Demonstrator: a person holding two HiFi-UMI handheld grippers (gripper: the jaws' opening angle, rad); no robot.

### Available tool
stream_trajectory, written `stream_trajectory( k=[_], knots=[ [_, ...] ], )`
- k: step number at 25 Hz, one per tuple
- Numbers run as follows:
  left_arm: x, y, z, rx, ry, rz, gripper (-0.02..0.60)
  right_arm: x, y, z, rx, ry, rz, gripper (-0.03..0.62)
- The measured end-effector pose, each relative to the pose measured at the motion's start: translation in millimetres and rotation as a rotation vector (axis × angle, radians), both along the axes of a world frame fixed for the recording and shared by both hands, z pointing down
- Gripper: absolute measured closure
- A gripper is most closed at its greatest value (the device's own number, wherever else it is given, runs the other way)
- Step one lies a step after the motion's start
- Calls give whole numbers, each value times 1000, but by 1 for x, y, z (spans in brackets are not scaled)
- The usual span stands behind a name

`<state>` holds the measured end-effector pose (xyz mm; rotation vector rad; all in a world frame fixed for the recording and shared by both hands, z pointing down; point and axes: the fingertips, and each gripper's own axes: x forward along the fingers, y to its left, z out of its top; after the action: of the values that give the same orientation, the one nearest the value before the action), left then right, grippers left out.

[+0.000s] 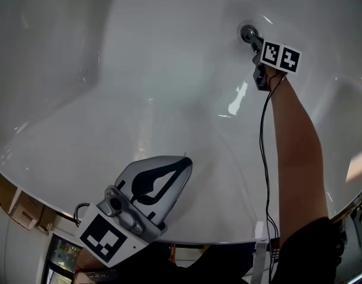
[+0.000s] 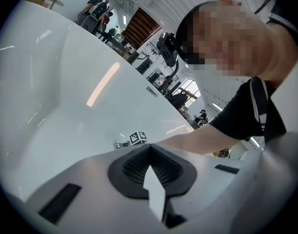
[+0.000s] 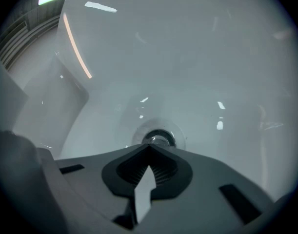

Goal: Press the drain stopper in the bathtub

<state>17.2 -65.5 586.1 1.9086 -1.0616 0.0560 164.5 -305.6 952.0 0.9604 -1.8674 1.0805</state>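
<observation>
The round chrome drain stopper (image 1: 247, 33) sits in the floor of the white bathtub (image 1: 139, 70), far right in the head view. My right gripper (image 1: 254, 42) is shut and empty, and its tip is right at the stopper's near edge; whether they touch I cannot tell. In the right gripper view the stopper (image 3: 157, 138) shows just past the shut tip of the right gripper (image 3: 149, 147). My left gripper (image 1: 182, 162) hovers over the near rim, shut on nothing. The left gripper view shows the left gripper (image 2: 149, 146) shut, with the stopper (image 2: 120, 144) far off.
A bare forearm (image 1: 294, 141) and a black cable (image 1: 265, 158) reach across the tub's right side. The tub's near rim (image 1: 44, 197) curves along the bottom, with cardboard boxes (image 1: 25, 209) below it. The tub walls rise steeply at the left.
</observation>
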Motion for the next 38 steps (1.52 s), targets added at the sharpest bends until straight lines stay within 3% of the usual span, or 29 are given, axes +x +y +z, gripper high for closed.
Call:
stream_trajectory(
  k=[22,32,38],
  knots=[
    [5,11,15,-89,14,49,574,-4,-6,24,-23,34,-40,579],
    [4,13,19,-108,16,44,574,-7,-7,24,-38,86,-55,579],
    [5,14,18,-104,27,45,574,-5,-8,26,-16,175,-68,579]
  ],
)
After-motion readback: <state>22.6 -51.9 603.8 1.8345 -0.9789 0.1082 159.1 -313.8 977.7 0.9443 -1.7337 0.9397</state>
